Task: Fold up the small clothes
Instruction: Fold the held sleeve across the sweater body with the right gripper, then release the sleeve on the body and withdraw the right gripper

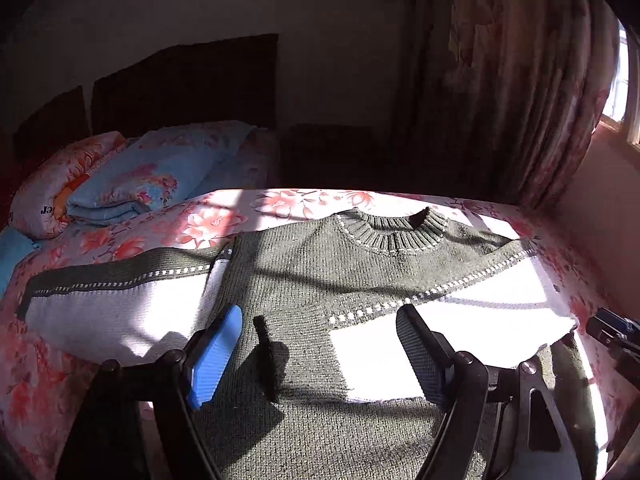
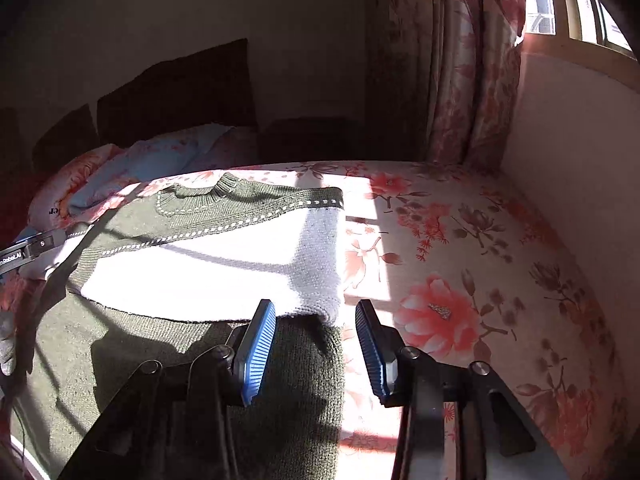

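A grey-green knit sweater with white sleeve panels lies flat on the flowered bed sheet, collar pointing away. One white sleeve is folded across the chest; the other sleeve stretches out to the left. My left gripper hovers open over the sweater's body with nothing between its fingers. In the right wrist view my right gripper stands open over the sweater's right edge. The folded sleeve's white end lies just ahead of the fingertips, and the pads are not pressing on it.
A folded blue blanket and a flowered pillow lie by the dark headboard. A flowered curtain, a window and a wall close off the right side. Bare sheet lies to the right of the sweater.
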